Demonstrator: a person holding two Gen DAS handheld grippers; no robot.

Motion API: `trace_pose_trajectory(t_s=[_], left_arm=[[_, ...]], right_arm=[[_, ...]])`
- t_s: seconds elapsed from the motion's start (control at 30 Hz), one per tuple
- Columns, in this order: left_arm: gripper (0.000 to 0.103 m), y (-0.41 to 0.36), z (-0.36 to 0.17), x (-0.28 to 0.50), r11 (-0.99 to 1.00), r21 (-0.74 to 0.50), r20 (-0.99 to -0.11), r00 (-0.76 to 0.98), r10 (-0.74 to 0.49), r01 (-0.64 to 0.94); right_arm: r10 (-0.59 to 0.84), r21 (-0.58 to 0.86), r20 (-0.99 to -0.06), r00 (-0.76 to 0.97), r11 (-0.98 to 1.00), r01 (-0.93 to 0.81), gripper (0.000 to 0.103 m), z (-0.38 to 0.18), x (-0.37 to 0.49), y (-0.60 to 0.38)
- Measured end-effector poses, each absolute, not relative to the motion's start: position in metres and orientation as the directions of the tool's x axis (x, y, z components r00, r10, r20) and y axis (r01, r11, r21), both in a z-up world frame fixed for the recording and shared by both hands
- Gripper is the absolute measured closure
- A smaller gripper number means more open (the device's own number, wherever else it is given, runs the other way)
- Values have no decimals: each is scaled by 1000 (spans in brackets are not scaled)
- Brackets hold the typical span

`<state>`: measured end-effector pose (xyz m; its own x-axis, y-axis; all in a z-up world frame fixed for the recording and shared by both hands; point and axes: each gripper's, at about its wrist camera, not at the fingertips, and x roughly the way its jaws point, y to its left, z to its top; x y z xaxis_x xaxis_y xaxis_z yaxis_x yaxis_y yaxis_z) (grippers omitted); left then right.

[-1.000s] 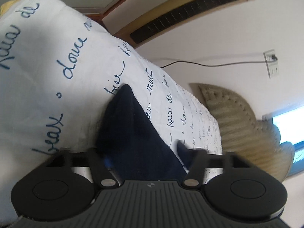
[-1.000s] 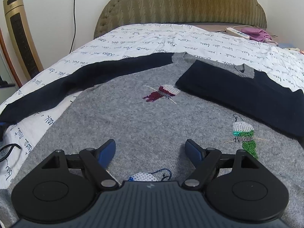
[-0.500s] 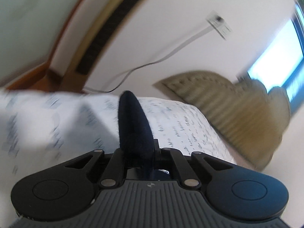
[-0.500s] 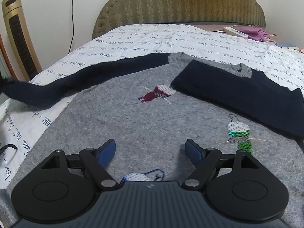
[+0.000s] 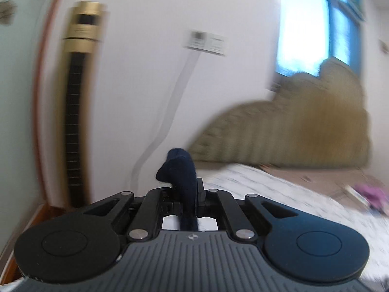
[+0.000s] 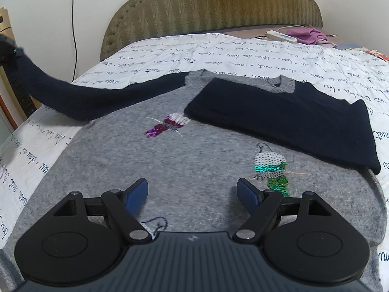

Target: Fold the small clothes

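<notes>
Pinching navy sleeve (image 5: 184,170), left hand-held gripper (image 5: 188,194), seemingly its cuff; right hand-held gripper (image 6: 192,192) spread above sweater (image 6: 194,150).

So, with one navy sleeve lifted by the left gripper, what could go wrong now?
1. The left gripper pinches only the cuff of the navy sleeve; it may slip out.
2. Pulling may drag the grey sweater, which the open right gripper does not hold down, and disturb the folded sleeve.

Our left gripper (image 5: 187,189) is clamped tight, pointing nearly level, while our right gripper (image 6: 192,191) tilts downward with its jaws spread wide, gripping nothing.
</notes>
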<state>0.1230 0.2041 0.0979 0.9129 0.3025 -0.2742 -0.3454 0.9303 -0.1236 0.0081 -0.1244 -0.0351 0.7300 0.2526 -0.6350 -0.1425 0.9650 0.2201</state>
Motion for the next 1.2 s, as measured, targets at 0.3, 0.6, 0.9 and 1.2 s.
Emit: trace_pose_trajectory(t_s=[0.3,0.6,0.9,1.2], left_arm=[[97,67,66,115,989,-127,-336,934,-118,79],[97,2,-10,94,953,-81,-453,841,-295,291],[88,-7,-22,74,940,-51,-482,816,-318,337],[30,-14,-29,45,865,49,-497,763,-412,499]], right_arm=[[221,227,-628,746,969,-96,23,-34,11,-143],[300,470,-535,790,882,-16,22,-31,29,-213],[678,881,-292,674,464,-86,21,-61,110,-230],[756,926,-274,594,374,-49,21,-79,149,-191]])
